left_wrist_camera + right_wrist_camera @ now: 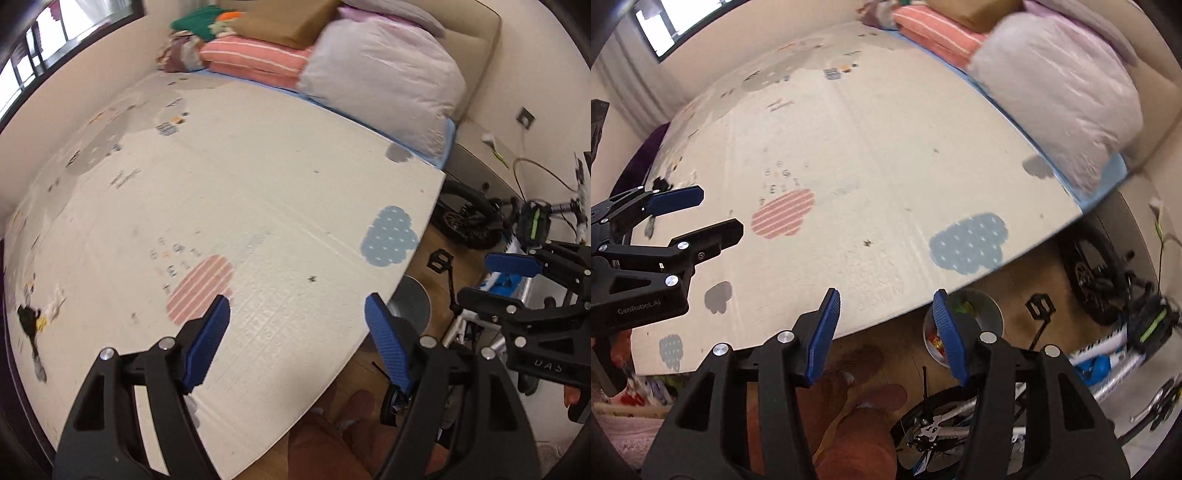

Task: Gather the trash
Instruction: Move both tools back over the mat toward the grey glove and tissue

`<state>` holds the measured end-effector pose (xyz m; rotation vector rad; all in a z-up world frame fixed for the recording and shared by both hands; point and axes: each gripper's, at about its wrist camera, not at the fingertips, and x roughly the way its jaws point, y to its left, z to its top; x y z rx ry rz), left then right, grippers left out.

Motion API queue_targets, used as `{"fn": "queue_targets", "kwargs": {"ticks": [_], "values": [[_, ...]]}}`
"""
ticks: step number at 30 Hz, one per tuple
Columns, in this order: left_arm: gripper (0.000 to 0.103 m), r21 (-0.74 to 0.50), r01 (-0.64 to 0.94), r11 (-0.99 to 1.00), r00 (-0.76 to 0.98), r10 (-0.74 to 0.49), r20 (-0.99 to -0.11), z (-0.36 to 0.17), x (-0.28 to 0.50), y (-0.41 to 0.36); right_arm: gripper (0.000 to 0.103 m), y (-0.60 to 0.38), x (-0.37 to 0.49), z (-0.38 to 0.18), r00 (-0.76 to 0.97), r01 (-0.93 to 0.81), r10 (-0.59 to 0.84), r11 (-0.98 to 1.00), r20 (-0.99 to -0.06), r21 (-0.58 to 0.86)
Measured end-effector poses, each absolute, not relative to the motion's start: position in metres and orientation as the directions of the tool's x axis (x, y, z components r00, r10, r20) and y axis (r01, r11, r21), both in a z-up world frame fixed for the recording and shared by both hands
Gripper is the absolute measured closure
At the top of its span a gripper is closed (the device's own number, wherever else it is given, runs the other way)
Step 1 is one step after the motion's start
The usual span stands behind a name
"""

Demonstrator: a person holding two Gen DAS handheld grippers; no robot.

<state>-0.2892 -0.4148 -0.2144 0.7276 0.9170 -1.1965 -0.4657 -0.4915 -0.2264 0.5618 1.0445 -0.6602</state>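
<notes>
A small round metal trash bin [991, 312] with colourful wrappers inside stands on the wood floor just off the play mat's [868, 147] near edge; it also shows in the left wrist view [413, 301]. Scraps of trash, a black piece and pale crumpled bits [35, 317], lie at the mat's far left. My left gripper [299, 317] is open and empty above the mat [258, 166]. My right gripper [886, 314] is open and empty, hovering over the mat's edge beside the bin. Each gripper shows in the other's view: the right [491, 277], the left [720, 212].
A child's bicycle [1108, 332] lies on the floor to the right of the bin. Folded bedding and a large pale pillow [384, 77] are stacked at the mat's far end. Walls enclose the mat at the far and left sides. My feet [871, 398] are by the near edge.
</notes>
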Motion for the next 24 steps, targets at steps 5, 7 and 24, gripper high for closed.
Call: {"fn": "queue_targets", "kwargs": {"ticks": [5, 7, 24], "values": [[0.027, 0.033, 0.873, 0.487, 0.275, -0.435, -0.857, -0.181, -0.226, -0.344, 0.052, -0.461, -0.382, -0.185, 0.438, 0.536, -0.189, 0.840, -0.879, 0.086], [0.027, 0.027, 0.817, 0.575, 0.325, -0.421, -0.847, -0.172, -0.202, -0.315, 0.052, -0.444, -0.346, -0.173, 0.469, 0.447, -0.164, 0.892, -0.868, 0.073], [0.027, -0.030, 0.444, 0.895, 0.489, -0.270, -0.829, -0.163, 0.011, -0.138, 0.052, -0.298, -0.045, -0.144, 0.506, 0.005, 0.065, 0.997, -0.860, 0.078]]}}
